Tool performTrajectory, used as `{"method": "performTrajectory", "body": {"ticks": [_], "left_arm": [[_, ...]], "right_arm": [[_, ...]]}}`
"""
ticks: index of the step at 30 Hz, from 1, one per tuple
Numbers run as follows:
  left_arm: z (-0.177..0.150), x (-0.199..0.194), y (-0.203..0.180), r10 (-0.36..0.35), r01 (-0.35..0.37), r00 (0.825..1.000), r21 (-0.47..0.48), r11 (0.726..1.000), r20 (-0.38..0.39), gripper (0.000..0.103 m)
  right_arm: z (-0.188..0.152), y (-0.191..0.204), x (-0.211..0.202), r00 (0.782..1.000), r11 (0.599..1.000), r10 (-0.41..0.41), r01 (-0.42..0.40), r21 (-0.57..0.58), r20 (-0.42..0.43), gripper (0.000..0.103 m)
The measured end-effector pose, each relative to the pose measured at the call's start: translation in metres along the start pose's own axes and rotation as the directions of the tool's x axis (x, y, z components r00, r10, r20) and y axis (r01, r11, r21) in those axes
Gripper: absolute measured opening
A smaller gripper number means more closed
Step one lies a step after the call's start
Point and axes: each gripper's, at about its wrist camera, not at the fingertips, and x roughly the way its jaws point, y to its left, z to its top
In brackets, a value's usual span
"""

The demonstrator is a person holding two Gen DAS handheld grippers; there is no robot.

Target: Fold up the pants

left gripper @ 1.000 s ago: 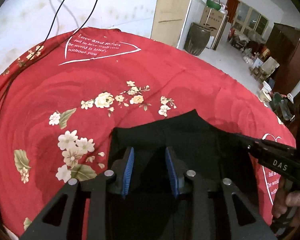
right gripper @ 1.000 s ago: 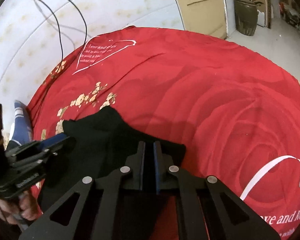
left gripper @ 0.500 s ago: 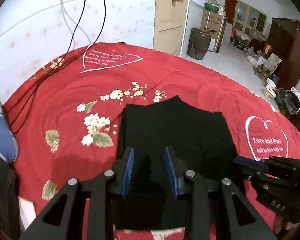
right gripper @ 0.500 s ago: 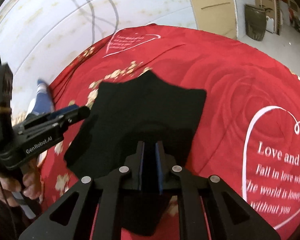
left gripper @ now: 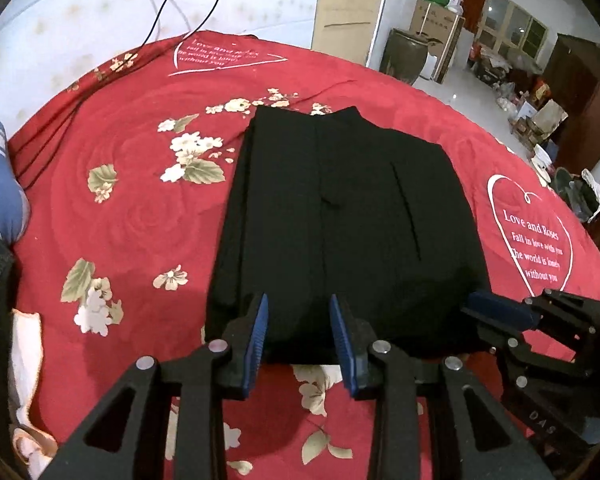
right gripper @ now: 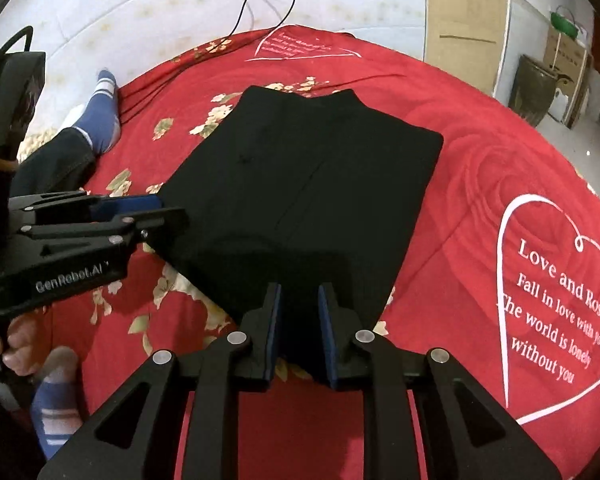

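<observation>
Black pants (left gripper: 340,216) are laid folded flat on the red bedspread (left gripper: 132,216), both jaws spread and empty at the near edge; fold judged finished, smoothing possibly needed next.

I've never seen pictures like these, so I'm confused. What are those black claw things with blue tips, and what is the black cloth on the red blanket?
Those claws are grabbing tools, one held in each of a person's hands. Each tool carries a small camera that looks out along its two fingers, so you get two pictures of the same spot.

One picture comes from the left gripper, the other from the right gripper. Each picture also shows the other tool at its edge.

The black cloth is a pair of pants, folded into a flat rectangle on a red blanket with flowers and hearts. Both grippers are open, with their tips at the near edge of the pants. Nothing is held.
</observation>
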Motion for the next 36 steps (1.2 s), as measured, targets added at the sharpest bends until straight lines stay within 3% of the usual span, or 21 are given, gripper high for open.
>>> {"method": "performTrajectory", "body": {"ticks": [7, 12, 19, 27, 31, 36], "left_arm": [[0.002, 0.005, -0.006, 0.037, -0.037, 0.999, 0.029, 0.999, -0.007, 0.036], [0.009, 0.008, -0.008, 0.044, -0.042, 0.998, 0.048, 0.998, -0.049, 0.036], [0.017, 0.01, 0.0, 0.001, -0.002, 0.996, -0.002, 1.0, -0.092, 0.036], [0.015, 0.01, 0.003, -0.022, 0.022, 0.997, -0.001, 1.0, -0.068, 0.036], [0.01, 0.007, 0.007, -0.048, 0.048, 0.998, -0.005, 0.999, -0.037, 0.036], [0.004, -0.004, 0.004, -0.023, 0.023, 1.0, 0.012, 1.0, -0.005, 0.036]], "right_arm": [[-0.004, 0.002, 0.001, 1.0, 1.0, -0.008, 0.008, -0.011, 0.011, 0.019], [0.013, -0.003, 0.007, 0.994, 0.999, 0.002, 0.003, 0.05, -0.112, 0.019], [0.046, -0.01, 0.025, 0.937, 0.987, 0.016, 0.041, 0.155, -0.349, 0.019], [0.062, -0.003, 0.043, 0.873, 0.977, -0.041, 0.137, 0.163, -0.486, 0.019], [0.06, 0.0, 0.042, 0.883, 0.978, -0.048, 0.137, 0.158, -0.467, 0.019], [0.044, -0.005, 0.022, 0.937, 0.98, -0.012, 0.081, 0.182, -0.349, 0.019]]}}
